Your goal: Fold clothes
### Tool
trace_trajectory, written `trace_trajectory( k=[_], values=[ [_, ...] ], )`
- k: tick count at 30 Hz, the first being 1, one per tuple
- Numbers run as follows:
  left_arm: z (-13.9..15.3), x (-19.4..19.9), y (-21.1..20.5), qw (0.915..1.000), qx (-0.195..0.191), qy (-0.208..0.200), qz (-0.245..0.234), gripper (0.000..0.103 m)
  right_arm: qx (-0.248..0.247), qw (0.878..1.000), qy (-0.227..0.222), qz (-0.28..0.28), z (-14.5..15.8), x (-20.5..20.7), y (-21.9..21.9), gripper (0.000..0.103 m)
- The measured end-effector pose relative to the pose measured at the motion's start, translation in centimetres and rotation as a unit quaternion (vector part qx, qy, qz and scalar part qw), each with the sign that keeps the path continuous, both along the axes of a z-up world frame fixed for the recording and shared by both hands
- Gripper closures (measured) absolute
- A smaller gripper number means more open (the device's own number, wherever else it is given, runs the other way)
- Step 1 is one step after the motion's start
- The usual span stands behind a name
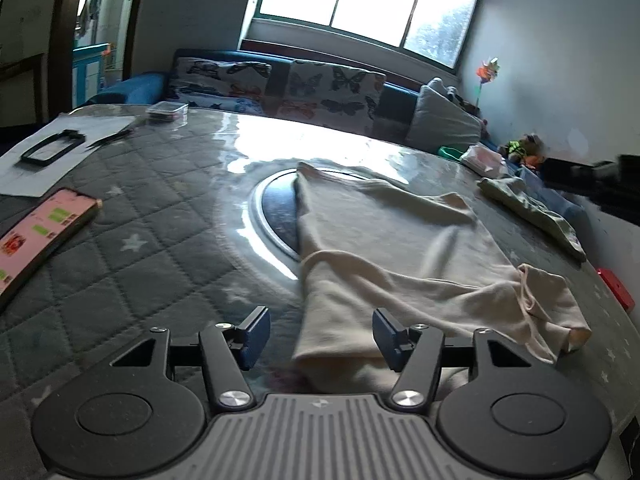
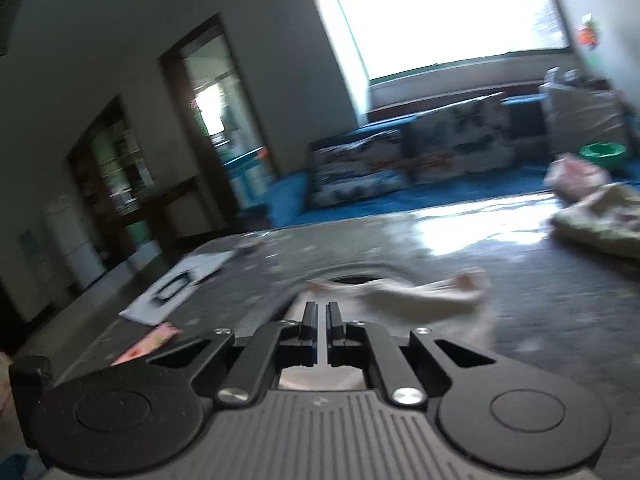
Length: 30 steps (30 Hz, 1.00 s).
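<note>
A cream garment (image 1: 400, 248) lies rumpled on the quilted grey table (image 1: 160, 200), partly over a round shiny inset (image 1: 272, 216). One sleeve bunches at the near right. My left gripper (image 1: 320, 328) hovers open at the garment's near edge; the cloth lies below and between its blue pads (image 1: 256, 332), which do not press on it. In the blurred right wrist view, my right gripper (image 2: 320, 312) is shut. The cream garment (image 2: 420, 294) lies under and ahead of its fingers. I cannot tell whether any fabric is pinched.
A phone (image 1: 40, 236) with a lit screen and a paper sheet bearing a black frame (image 1: 52, 148) lie at the left. A green patterned garment (image 1: 532, 208) sits at the table's far right edge. A clear box (image 1: 167, 112) stands at the back, with a sofa (image 1: 280, 88) behind.
</note>
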<state>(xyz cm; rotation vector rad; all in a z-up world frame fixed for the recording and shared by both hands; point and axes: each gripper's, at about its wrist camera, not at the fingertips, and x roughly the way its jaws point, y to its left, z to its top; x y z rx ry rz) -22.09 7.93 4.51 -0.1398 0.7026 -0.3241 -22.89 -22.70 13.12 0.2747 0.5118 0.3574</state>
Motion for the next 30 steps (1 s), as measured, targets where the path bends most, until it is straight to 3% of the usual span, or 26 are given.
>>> trace_trajectory(
  k=[4, 7, 11, 15, 20, 24, 26, 30],
  values=[
    [-0.1, 0.0, 1.0, 1.0, -0.003, 0.004, 0.006, 0.042, -0.011, 0.999, -0.007, 0.03, 0.0, 1.1, 2.7, 0.098],
    [0.0, 0.4, 0.9, 0.9999, -0.01, 0.003, 0.005, 0.041, -0.079, 0.997, -0.007, 0.009, -0.1, 0.1, 1.9, 0.084],
    [0.0, 1.1, -0.2, 0.9999, -0.013, 0.003, -0.005, 0.04, -0.153, 0.987, 0.037, -0.022, -2.6, -1.6, -0.5, 0.075],
    [0.2, 1.4, -1.6, 0.9998, -0.006, 0.002, -0.02, 0.038, -0.205, 0.976, 0.072, -0.021, -5.4, -2.9, -1.3, 0.073],
    [0.6, 1.1, -2.3, 0.9997, 0.006, -0.009, -0.022, 0.036, -0.266, 0.961, 0.068, -0.02, -7.7, -2.7, -0.5, 0.071],
    [0.1, 1.4, -1.3, 0.9999, 0.014, 0.002, -0.006, 0.034, -0.265, 0.96, 0.087, -0.012, -9.0, -2.2, -1.4, 0.074],
    [-0.4, 1.6, -0.9, 0.9998, 0.017, 0.011, -0.001, 0.034, -0.255, 0.963, 0.084, -0.014, -8.9, -2.2, -1.8, 0.094],
    [-1.2, 1.9, -0.5, 0.9995, 0.021, 0.026, 0.001, 0.034, -0.207, 0.976, 0.056, -0.036, -6.4, -2.8, -3.0, 0.1]
  ],
)
